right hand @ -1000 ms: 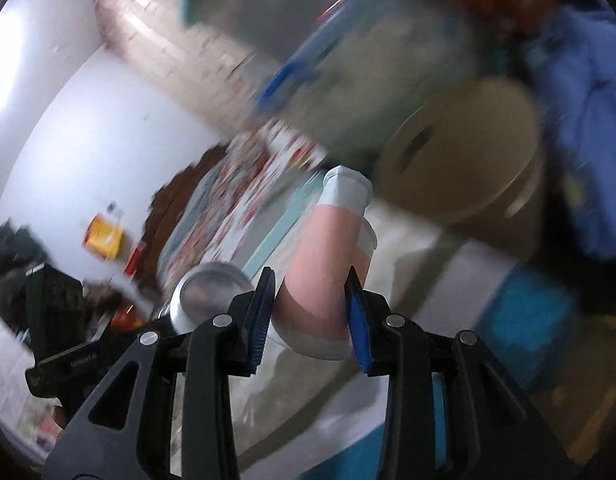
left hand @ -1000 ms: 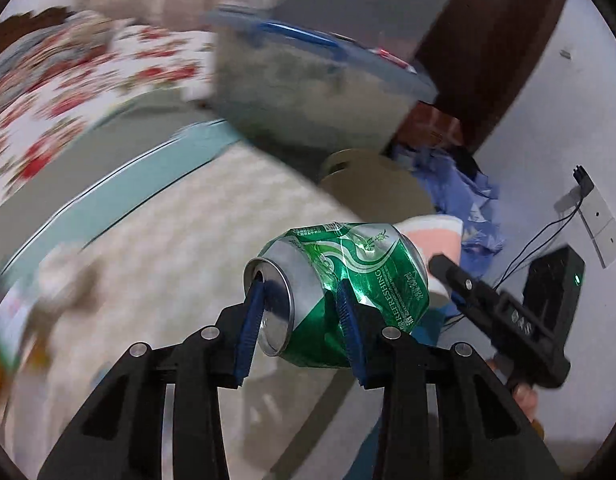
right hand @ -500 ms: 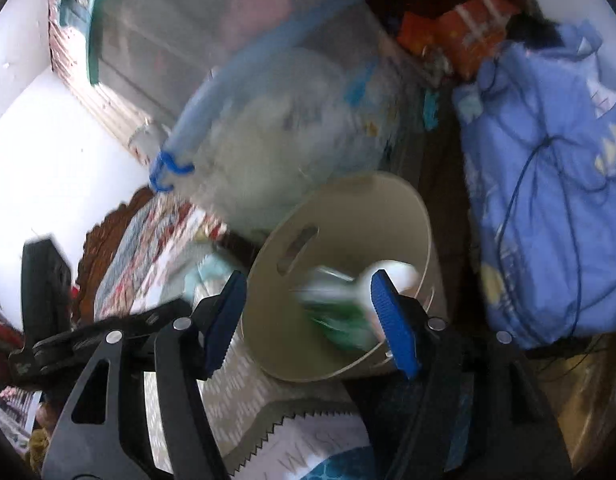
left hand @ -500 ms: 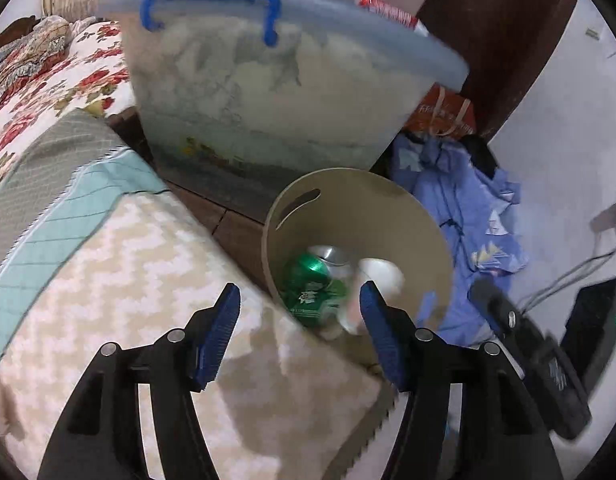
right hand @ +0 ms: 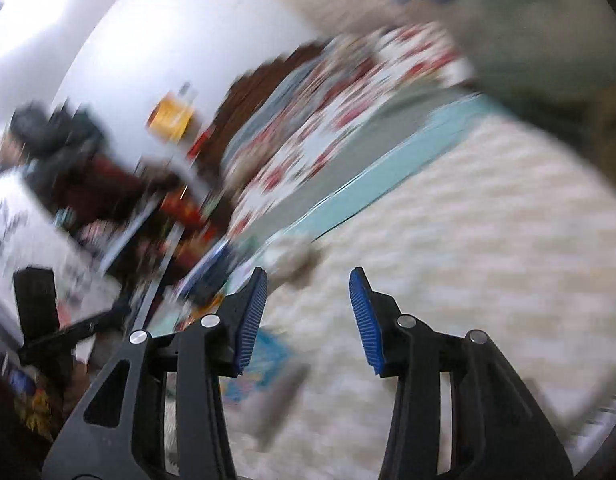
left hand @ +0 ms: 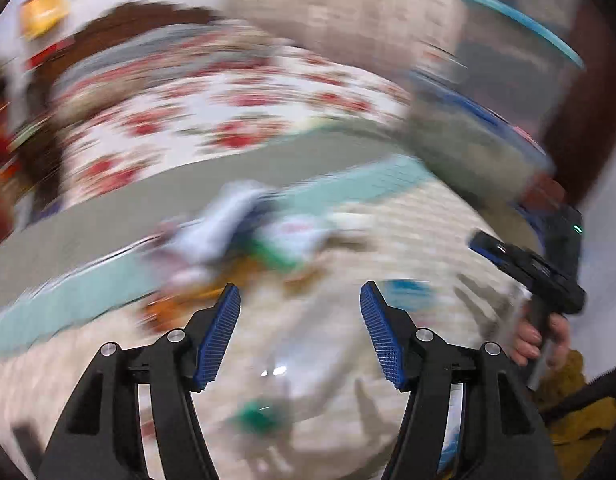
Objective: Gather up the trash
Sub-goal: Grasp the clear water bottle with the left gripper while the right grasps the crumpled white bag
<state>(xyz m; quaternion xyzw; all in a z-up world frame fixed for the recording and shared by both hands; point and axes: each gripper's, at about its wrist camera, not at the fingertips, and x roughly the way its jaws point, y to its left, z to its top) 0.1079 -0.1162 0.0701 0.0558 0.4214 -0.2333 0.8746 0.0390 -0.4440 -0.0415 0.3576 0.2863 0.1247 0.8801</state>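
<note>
1. The left gripper (left hand: 299,334) had its jaws spread wide, with nothing between the blue pads (left hand: 217,336).
2. The right gripper (right hand: 308,320) also had its jaws wide apart and empty.
3. Both views were heavily smeared by motion, so item shapes were read only roughly.
4. The trash (left hand: 247,236) lay in a loose cluster on the bed (left hand: 428,240), at about 11 o'clock from the left jaws and a little beyond them. It appeared to be white, green and orange wrappers; single pieces could not be told apart.
5. The long axis of the cluster appeared to run from 8 o'clock to 2 o'clock across the left view, roughly along the teal stripe (left hand: 348,188).
6. A separate green-and-clear item (left hand: 263,416) lay below and between the left jaws, at about 6 o'clock; its type could not be told.
7. In the right view, a pale scrap (right hand: 291,256) lay just beyond the left pad, at about 11 o'clock. A blue piece (right hand: 263,360) lay at about 7 o'clock, partly hidden by the finger.
8. Judgement: the left gripper was the nearer to the main cluster; the right was better placed for the pale scrap.
9. The patterned cover (right hand: 488,260) on the 3 o'clock side of the right jaws gave open room. A storage bin (left hand: 480,152) stood at the bed edge, at about 2 o'clock in the left view.
</note>
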